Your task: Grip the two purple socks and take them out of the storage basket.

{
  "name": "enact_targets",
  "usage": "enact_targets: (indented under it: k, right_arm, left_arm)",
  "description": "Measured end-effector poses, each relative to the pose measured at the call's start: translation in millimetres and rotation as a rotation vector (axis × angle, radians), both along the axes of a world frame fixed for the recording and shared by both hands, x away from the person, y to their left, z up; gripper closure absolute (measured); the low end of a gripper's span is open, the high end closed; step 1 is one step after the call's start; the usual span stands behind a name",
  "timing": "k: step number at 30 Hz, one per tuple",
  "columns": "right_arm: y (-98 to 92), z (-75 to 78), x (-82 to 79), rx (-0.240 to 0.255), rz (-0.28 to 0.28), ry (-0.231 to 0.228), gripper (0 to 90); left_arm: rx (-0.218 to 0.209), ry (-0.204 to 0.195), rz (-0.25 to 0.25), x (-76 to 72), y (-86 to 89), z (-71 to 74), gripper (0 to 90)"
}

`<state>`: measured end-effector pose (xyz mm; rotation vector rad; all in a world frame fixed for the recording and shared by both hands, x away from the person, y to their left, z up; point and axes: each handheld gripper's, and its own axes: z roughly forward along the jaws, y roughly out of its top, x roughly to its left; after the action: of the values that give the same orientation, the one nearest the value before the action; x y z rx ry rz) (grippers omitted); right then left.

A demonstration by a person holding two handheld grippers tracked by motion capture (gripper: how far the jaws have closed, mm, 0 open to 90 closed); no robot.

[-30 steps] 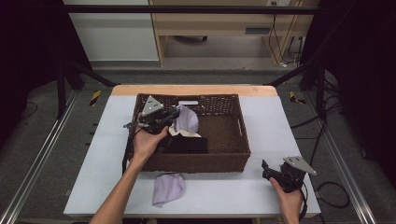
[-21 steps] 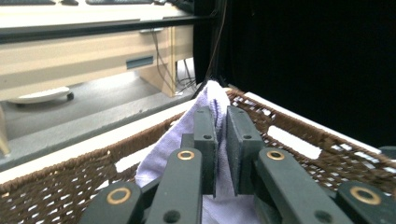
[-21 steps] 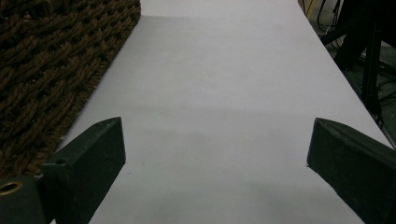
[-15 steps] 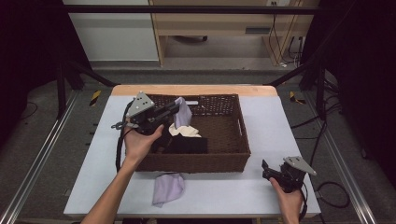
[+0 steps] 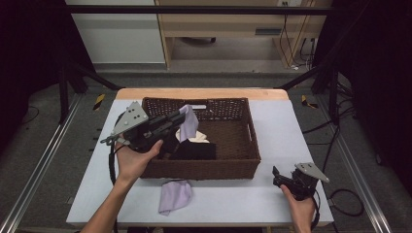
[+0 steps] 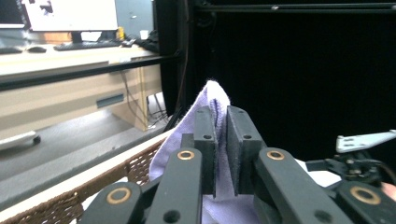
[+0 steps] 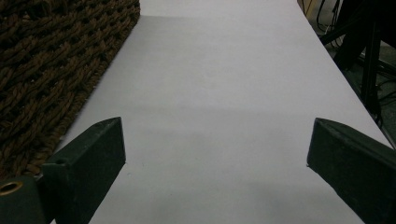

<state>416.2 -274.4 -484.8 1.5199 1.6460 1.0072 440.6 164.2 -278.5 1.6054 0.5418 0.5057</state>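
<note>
A wooden desk (image 5: 228, 24) stands beyond the table on grey floor (image 5: 43, 160), flanked by darkness.

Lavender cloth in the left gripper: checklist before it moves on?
1. Grip: left gripper shut on the lavender cloth, cloth between the fingers: ok.
2. Cloth lifted above the basket: ok.
3. Tail free of the clothes in the basket: cannot tell.
4. Right gripper open, empty, resting on the table: ok.
5. Second lavender cloth on the table in front of the basket, clear of both grippers: ok.
</note>
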Motion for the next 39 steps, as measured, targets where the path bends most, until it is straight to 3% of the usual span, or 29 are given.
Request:
enact_targets:
  k: [9, 23, 34, 39]
  right_arm:
    - [0.2, 0.1, -0.3, 0.001, -0.002, -0.002, 4.8]
    - [0.2, 0.1, -0.5, -0.001, -0.004, -0.004, 4.8]
    - [0.4, 0.1, -0.8, -0.005, -0.006, -0.009, 4.8]
    - [0.5, 0.1, -0.9, -0.006, -0.007, -0.010, 4.8]
  left_arm:
    - [0.024, -0.044, -0.048, -31.7, 4.1, 6.0, 82.7]
    - [0.045, -0.062, -0.124, -65.8, 8.2, -4.8, 82.6]
    - [0.096, -0.008, -0.180, -83.3, 3.2, -33.8, 82.6]
    - [0.138, 0.027, -0.193, -88.7, 0.3, -52.8, 82.5]
